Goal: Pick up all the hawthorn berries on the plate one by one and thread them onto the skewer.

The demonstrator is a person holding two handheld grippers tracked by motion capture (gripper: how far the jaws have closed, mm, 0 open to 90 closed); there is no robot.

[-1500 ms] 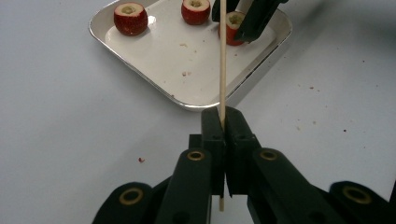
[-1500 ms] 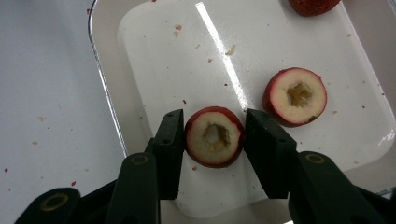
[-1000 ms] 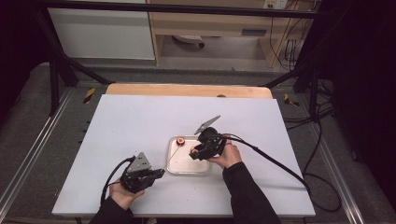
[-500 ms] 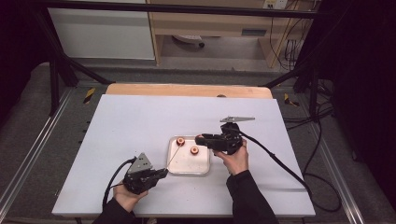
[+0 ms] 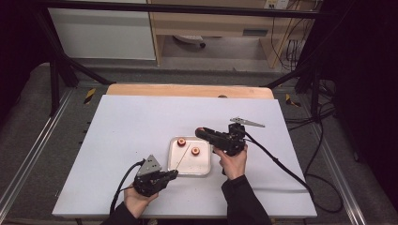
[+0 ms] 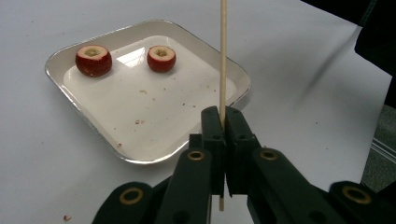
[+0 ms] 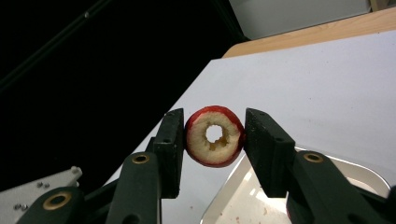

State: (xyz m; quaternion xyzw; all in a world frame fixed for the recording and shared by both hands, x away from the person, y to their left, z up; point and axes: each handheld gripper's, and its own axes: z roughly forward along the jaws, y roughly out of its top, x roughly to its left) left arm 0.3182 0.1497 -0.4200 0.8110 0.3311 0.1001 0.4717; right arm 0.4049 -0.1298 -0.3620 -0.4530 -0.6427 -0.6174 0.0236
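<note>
A thin wooden skewer (image 6: 222, 60) stands between the jaws of my left gripper (image 6: 222, 122), which is shut on it. In the high view my left gripper (image 5: 173, 173) sits at the near left corner of the metal tray (image 5: 197, 167), and the skewer (image 5: 183, 157) slants over the tray. Two red cored fruit pieces (image 6: 93, 59) (image 6: 161, 58) lie at the tray's far side (image 5: 181, 142) (image 5: 195, 151). My right gripper (image 7: 215, 136) is shut on a third cored fruit piece (image 7: 215, 148), its hole facing the camera. It hangs above the tray's right edge (image 5: 201, 131), pointing left.
The tray (image 6: 154, 122) rests on a white table sheet (image 5: 141, 122) with open room all around. A wooden strip (image 5: 187, 90) runs along the table's far edge. Cables (image 5: 281, 166) trail from my right gripper off to the right.
My right gripper has risen from the tray with a fruit piece, swung right and turned level, pointing left. My left gripper and the skewer have barely moved.
</note>
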